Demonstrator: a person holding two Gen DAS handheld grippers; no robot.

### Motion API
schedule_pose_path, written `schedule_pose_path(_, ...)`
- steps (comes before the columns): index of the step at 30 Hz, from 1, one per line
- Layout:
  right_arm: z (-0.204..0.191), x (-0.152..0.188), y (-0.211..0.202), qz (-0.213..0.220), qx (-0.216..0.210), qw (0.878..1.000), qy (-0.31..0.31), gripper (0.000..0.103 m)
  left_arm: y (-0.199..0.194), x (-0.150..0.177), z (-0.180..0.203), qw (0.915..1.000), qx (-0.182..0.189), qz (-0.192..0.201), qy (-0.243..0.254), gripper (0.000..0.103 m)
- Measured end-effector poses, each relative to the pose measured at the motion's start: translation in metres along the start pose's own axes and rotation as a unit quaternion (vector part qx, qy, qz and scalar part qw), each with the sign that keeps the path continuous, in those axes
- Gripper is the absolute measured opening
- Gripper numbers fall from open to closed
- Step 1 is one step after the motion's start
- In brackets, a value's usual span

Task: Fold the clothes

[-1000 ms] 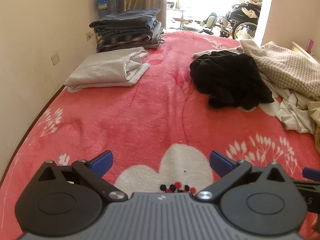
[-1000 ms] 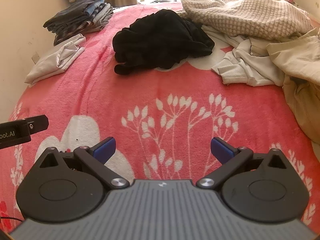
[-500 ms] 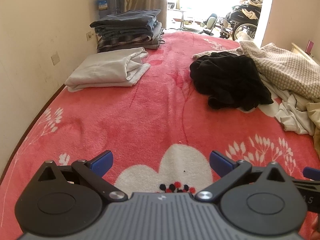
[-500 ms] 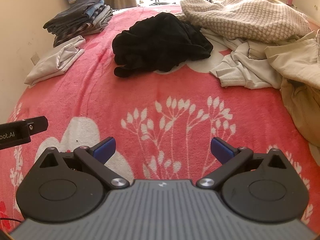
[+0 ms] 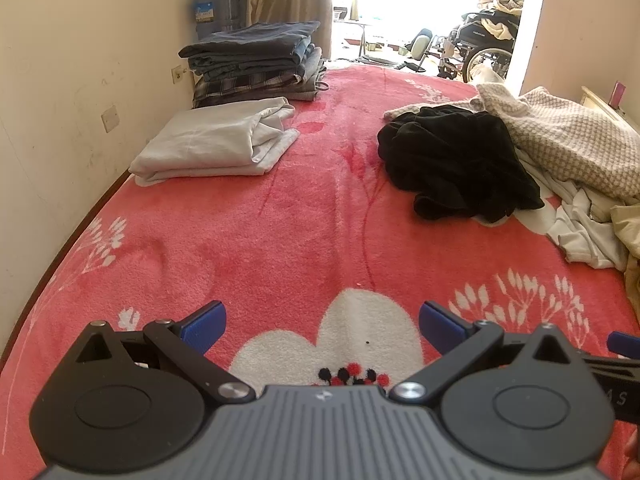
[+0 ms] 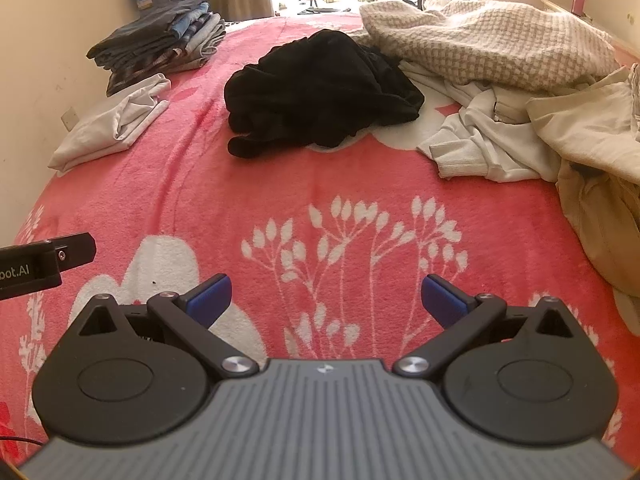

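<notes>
Left gripper [image 5: 322, 322], right gripper [image 6: 325, 298]: jaws spread, empty, over near end of red blanket [image 5: 280, 232]. Black garment [image 6: 320, 92]: crumpled, mid-bed. Folded white garment [image 5: 212, 144], folded dark stack [image 5: 252, 64]: along left edge. Unfolded pale clothes [image 6: 520, 128]: right edge

Fluffy fleece blanket [image 5: 304, 240]; waffle-knit throw [image 6: 492, 44]; matt plastic tool [image 6: 326, 300].
</notes>
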State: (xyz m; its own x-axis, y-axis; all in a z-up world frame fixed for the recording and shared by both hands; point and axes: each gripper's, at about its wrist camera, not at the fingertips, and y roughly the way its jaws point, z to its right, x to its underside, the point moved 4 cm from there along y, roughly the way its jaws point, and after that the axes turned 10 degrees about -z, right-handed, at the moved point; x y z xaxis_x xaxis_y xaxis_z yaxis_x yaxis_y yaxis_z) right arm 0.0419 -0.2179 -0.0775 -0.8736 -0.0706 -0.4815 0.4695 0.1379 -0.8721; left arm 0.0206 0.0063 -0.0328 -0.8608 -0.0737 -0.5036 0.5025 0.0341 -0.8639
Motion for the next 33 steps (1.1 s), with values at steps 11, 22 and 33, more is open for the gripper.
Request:
schedule_pose_path(11,0.0,0.0,-0.002,0.003,0.001,1.0,0.0,0.102,-0.001,0.0,0.0,1.0,0.001,0.0,0.001,0.103)
schedule_pose_path(22,0.0,0.001,-0.002,0.005,-0.001,1.0,0.0,0.102,0.001,0.0,0.001,1.0,-0.004,-0.001,-0.002,0.103)
schedule_pose_path(33,0.008,-0.002,0.002,0.016,0.002,1.0,0.002,0.102,0.013,-0.004,0.009,1.0,0.006,0.003,0.007,0.103)
